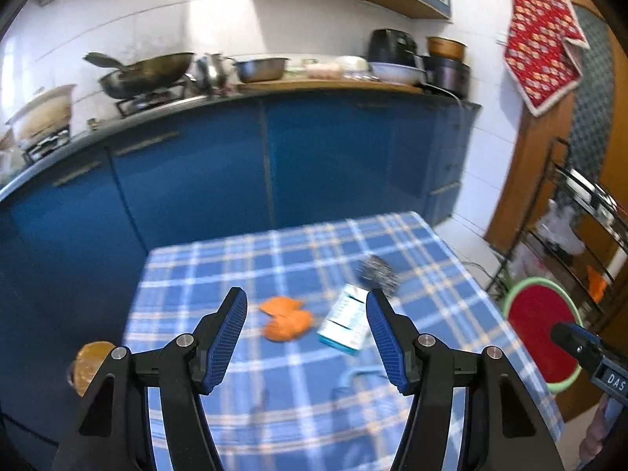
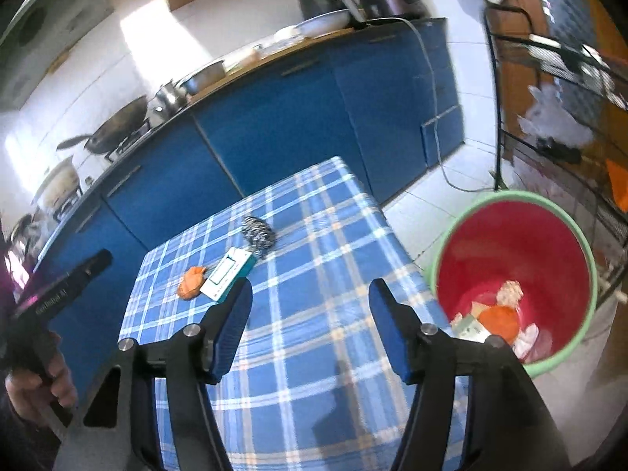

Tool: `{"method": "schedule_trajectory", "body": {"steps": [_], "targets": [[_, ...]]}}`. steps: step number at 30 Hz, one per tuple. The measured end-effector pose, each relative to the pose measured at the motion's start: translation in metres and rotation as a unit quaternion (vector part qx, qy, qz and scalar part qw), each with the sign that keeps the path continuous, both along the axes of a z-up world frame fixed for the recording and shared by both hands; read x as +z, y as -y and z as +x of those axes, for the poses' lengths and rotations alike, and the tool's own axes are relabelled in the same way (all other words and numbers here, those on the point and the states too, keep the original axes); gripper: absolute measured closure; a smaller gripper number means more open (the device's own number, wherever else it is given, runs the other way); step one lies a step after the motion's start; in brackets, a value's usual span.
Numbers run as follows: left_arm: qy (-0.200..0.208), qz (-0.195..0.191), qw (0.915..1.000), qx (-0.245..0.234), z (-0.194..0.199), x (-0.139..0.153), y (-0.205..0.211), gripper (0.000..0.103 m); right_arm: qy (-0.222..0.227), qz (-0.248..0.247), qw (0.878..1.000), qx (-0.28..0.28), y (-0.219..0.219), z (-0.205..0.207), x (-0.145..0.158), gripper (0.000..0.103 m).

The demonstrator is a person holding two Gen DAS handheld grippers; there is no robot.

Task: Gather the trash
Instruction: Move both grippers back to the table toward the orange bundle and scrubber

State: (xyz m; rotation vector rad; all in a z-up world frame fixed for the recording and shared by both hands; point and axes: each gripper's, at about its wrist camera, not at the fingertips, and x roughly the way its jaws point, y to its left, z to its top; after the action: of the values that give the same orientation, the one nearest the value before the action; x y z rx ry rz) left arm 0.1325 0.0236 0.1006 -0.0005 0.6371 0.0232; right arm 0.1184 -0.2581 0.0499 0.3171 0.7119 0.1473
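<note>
On the blue checked tablecloth (image 1: 274, 392) lie an orange peel (image 1: 286, 318), a white and teal carton (image 1: 345, 322) and a dark crumpled wad (image 1: 378, 272). My left gripper (image 1: 306, 300) hovers open above the cloth, just short of the peel and carton, with nothing between its fingers. My right gripper (image 2: 310, 294) is open and empty over the table's right side. From there the peel (image 2: 191, 282), carton (image 2: 229, 278) and wad (image 2: 258, 231) lie ahead to the left. A red bin with a green rim (image 2: 510, 196) stands on the floor right of the table, holding scraps (image 2: 498, 318).
Blue cabinets (image 1: 322, 157) with a worktop of pans and appliances run behind the table. A black wire rack (image 2: 557, 90) stands past the bin, and a cable (image 2: 435, 117) trails down to the floor. A hand (image 2: 35, 388) grips the left tool's handle (image 2: 59, 294).
</note>
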Motion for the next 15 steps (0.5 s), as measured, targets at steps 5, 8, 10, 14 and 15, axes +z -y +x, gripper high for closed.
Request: {"method": "schedule_trajectory", "body": {"steps": [5,8,10,14,15], "targets": [[-0.002,0.005,0.9996,0.028,0.014,0.004,-0.030,0.038,-0.004,-0.022,0.999,0.030,-0.029,0.020,0.005,0.038],[-0.017,0.005,0.9990,0.041,0.031,-0.004,-0.043,0.038,-0.002,-0.034,0.998,0.044,-0.047,0.036,0.006,0.035],[-0.025,-0.001,0.9987,0.045,0.039,-0.013,-0.048,0.038,-0.001,-0.041,0.998,0.052,-0.055,0.045,0.005,0.035],[-0.047,-0.022,0.9974,0.049,0.058,-0.037,-0.053,0.038,-0.009,-0.053,0.997,0.058,-0.070,0.067,-0.003,0.035],[-0.053,-0.028,0.9970,0.049,0.062,-0.046,-0.053,0.038,-0.011,-0.053,0.997,0.059,-0.072,0.072,-0.007,0.035]]}}
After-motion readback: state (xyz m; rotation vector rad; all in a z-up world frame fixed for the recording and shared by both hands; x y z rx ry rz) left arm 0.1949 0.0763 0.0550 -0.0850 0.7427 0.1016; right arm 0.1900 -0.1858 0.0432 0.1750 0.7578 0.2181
